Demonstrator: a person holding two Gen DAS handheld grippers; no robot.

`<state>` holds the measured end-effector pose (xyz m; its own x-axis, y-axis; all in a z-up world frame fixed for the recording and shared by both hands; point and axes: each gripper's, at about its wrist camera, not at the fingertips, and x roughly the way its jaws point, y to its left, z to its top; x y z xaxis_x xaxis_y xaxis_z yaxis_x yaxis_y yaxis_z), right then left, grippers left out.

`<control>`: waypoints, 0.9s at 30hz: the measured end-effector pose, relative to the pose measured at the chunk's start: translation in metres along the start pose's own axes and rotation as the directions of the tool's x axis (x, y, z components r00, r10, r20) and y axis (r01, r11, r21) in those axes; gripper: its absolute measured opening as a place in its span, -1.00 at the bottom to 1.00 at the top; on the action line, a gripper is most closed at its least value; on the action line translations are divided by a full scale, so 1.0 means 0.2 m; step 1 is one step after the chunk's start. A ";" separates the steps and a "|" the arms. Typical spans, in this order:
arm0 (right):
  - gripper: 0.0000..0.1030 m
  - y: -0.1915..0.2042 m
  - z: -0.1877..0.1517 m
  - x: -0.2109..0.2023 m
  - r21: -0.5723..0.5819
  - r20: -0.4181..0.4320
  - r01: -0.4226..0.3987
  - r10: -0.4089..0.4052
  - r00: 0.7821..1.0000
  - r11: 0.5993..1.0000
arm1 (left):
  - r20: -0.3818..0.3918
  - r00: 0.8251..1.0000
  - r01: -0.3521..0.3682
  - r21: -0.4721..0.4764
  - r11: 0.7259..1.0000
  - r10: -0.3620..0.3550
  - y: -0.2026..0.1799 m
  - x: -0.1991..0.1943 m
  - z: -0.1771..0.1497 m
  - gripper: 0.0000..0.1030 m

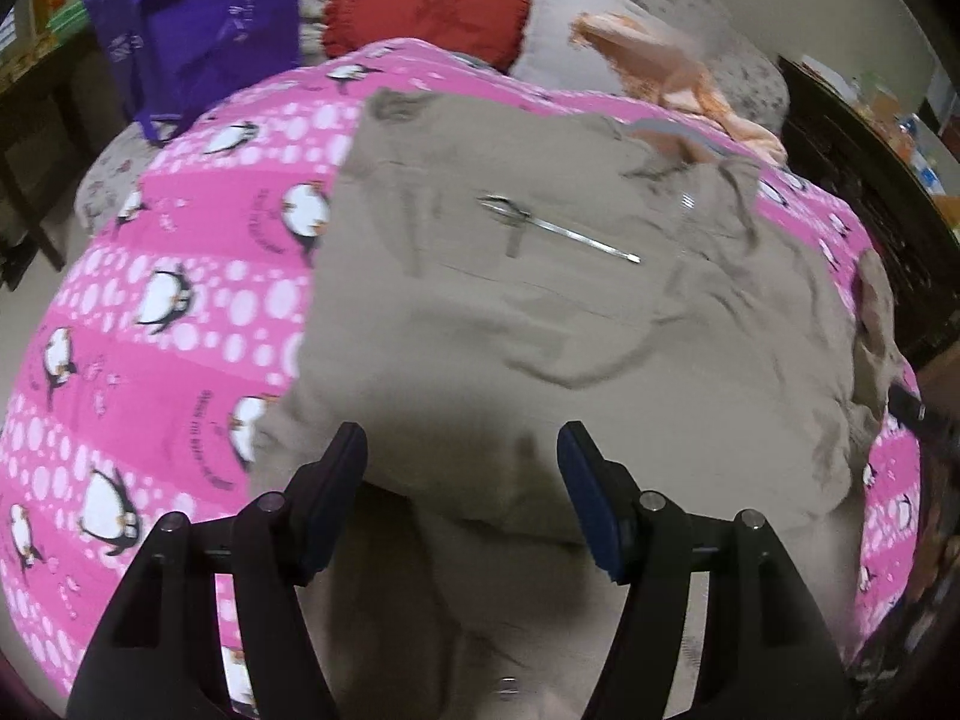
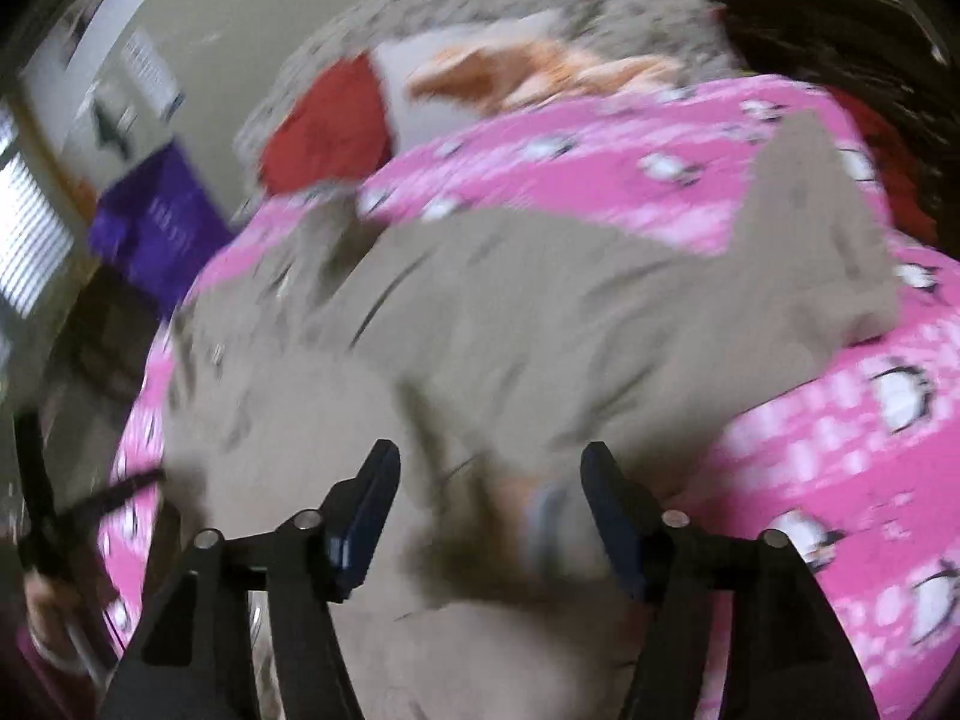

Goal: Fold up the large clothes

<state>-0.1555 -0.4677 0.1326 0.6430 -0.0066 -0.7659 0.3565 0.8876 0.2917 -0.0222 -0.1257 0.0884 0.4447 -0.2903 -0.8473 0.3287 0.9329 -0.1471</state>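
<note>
A large tan jacket [image 1: 480, 330] lies spread on a pink penguin-print blanket [image 1: 180, 300], with its silver zipper [image 1: 558, 234] running across the chest. My left gripper [image 1: 462, 438] hovers over the jacket's near edge, open, with nothing between its fingers. In the blurred right wrist view the same jacket [image 2: 540, 312] fills the middle, and one sleeve [image 2: 816, 228] reaches toward the upper right. My right gripper [image 2: 491, 456] stands open above rumpled tan cloth, and its pads are not pressing on the fabric.
A red pillow [image 1: 432, 6], an orange cloth [image 1: 654, 60] and a purple bag [image 1: 192, 18] lie at the far end of the bed. Dark wooden furniture [image 1: 852, 180] stands along the right side. The pink blanket [image 2: 810, 450] shows on both sides of the jacket.
</note>
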 end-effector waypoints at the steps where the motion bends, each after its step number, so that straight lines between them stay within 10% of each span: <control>1: 0.26 -0.07 0.04 -0.02 0.025 0.015 0.028 -0.028 0.999 0.999 | -0.005 1.000 0.009 0.004 1.000 -0.009 -0.02 0.01 0.00 0.27; 21: 0.48 -0.81 0.71 0.39 0.338 -0.018 0.381 -0.398 0.917 0.861 | -0.113 0.993 -0.029 0.029 0.999 0.032 -0.04 0.14 -0.08 0.31; 22: 0.43 -0.84 0.71 0.41 0.333 -0.016 0.366 -0.383 0.924 0.869 | -0.116 0.993 -0.030 0.033 0.999 0.034 -0.04 0.14 -0.08 0.31; 24: -0.72 -0.87 0.69 0.41 0.330 0.001 0.318 -0.337 0.941 0.889 | -0.119 0.992 -0.027 0.028 0.999 0.030 -0.02 0.14 -0.08 0.31; 27: -0.92 -0.85 0.65 0.32 0.332 0.034 0.235 -0.261 0.965 0.914 | -0.114 0.993 -0.022 0.003 1.000 0.022 0.00 0.14 -0.06 0.31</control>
<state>-0.0864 -0.6795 0.1076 0.5502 -0.2532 -0.7957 0.7019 0.6564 0.2765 -0.0205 -0.1316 0.0583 0.3539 -0.2436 -0.9030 0.3218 0.9382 -0.1270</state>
